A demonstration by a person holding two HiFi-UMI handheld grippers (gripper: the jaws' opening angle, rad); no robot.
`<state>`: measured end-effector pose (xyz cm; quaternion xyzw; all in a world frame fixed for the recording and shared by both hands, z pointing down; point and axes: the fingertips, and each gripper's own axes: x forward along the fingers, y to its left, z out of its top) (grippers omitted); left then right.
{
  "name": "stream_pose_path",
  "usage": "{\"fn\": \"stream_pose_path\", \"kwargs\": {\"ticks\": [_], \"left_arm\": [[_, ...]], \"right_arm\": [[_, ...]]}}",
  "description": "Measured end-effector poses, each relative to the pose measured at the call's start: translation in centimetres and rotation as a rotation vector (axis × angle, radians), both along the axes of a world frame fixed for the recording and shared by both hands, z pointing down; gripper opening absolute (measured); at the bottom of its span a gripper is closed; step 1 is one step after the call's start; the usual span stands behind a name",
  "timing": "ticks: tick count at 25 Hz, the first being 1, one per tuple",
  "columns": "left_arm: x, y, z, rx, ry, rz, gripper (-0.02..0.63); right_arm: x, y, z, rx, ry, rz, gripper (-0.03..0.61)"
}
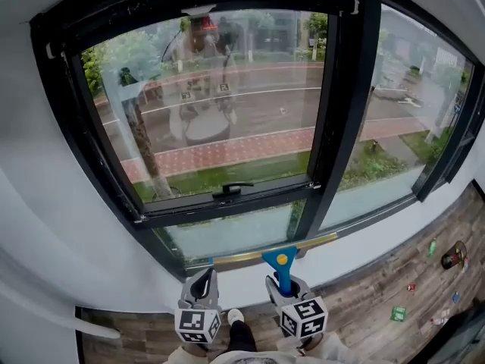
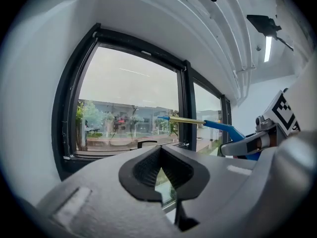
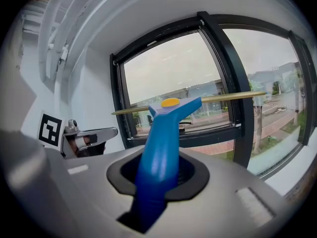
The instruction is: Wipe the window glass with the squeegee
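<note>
A squeegee with a blue handle (image 1: 282,269) and a brass-coloured blade (image 1: 265,252) is held upright in front of the window glass (image 1: 220,112). Its blade lies level along the bottom of the lower pane, just above the white sill. My right gripper (image 1: 287,284) is shut on the blue handle (image 3: 159,157), and the blade (image 3: 213,99) crosses the window ahead. Beside it on the left, my left gripper (image 1: 202,277) is shut with nothing in it. Its jaws (image 2: 161,177) meet in a narrow V, and the squeegee (image 2: 198,122) shows to its right.
The black window frame has a thick upright mullion (image 1: 333,127) and a black latch handle (image 1: 231,190) on the sash. A white sill (image 1: 242,279) runs below. On the wooden floor (image 1: 371,298) at the right lie small objects (image 1: 398,313) and a round thing (image 1: 453,256).
</note>
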<state>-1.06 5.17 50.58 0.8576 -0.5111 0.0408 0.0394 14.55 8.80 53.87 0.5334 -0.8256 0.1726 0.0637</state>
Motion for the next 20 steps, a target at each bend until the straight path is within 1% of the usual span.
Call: {"fn": "stream_pose_path", "kwargs": {"ticks": [4,7,10,13,16,20], "left_arm": [[-0.4,-8.0,-1.4,0.021,0.016,0.008,0.0],[-0.6,-13.7,-4.4,0.059,0.028,0.032,0.0],[-1.2,-19.0,-7.8,0.1,0.015,0.028,0.0],[-0.9,-23.8,-11.5,0.128,0.006,0.02,0.0],[0.5,-27.0,-15.9,0.164,0.012,0.025,0.0],[2.4,-30.9,-22.8,0.229,0.014,0.005,0.0]], "right_arm": [[-0.2,-8.3,-1.0,0.013,0.012,0.021,0.092],[-0.7,-14.6,-3.5,0.056,0.015,0.032,0.092],[-1.2,-20.2,-6.9,0.109,-0.01,0.03,0.092],[-0.5,-25.3,-11.4,0.167,-0.016,0.035,0.092],[1.2,-29.0,-17.1,0.233,-0.008,0.03,0.092],[3.3,-33.5,-25.4,0.331,0.01,0.018,0.091]]}}
